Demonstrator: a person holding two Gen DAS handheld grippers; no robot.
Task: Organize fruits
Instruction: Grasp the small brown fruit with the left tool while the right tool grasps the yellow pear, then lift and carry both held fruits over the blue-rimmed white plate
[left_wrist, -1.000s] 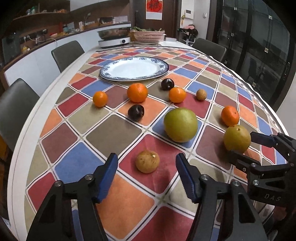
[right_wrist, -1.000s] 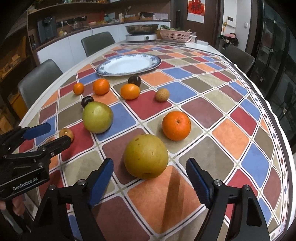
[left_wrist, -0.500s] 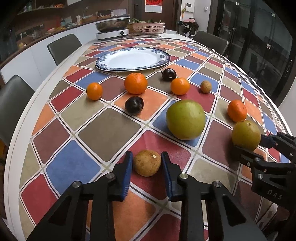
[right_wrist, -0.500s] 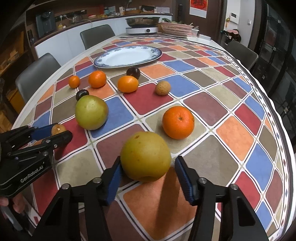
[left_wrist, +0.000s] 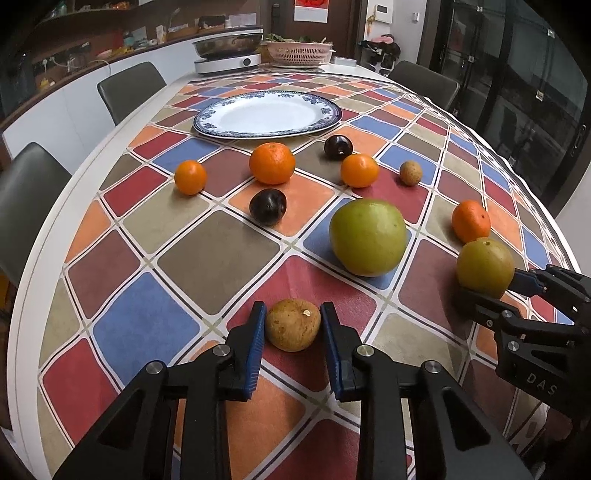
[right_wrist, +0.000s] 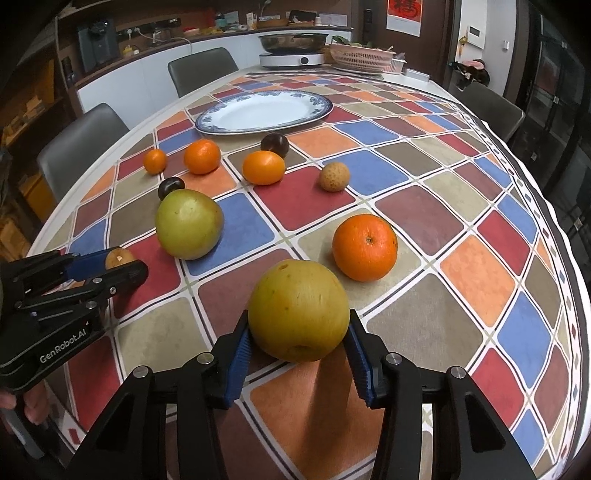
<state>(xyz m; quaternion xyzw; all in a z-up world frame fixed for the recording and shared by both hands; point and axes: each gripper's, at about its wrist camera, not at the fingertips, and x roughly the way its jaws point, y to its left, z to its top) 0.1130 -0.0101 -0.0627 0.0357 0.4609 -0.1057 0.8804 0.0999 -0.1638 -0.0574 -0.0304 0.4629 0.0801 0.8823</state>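
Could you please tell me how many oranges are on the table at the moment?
4: three in a row just before the plate, at left, middle and right, and one apart near the right edge.

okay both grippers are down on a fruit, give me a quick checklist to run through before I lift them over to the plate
1. Left gripper pads flank the small brown fruit, apparently touching: ok.
2. Right gripper pads against both sides of the yellow-green pear: ok.
3. Grip firm enough to lift: cannot tell.
4. Plate has no fruit on it: ok.
5. Path to the plate: green apple, dark plum and oranges lie between, so lift high first: not ok for a low move.
6. Grippers apart from each other: ok.
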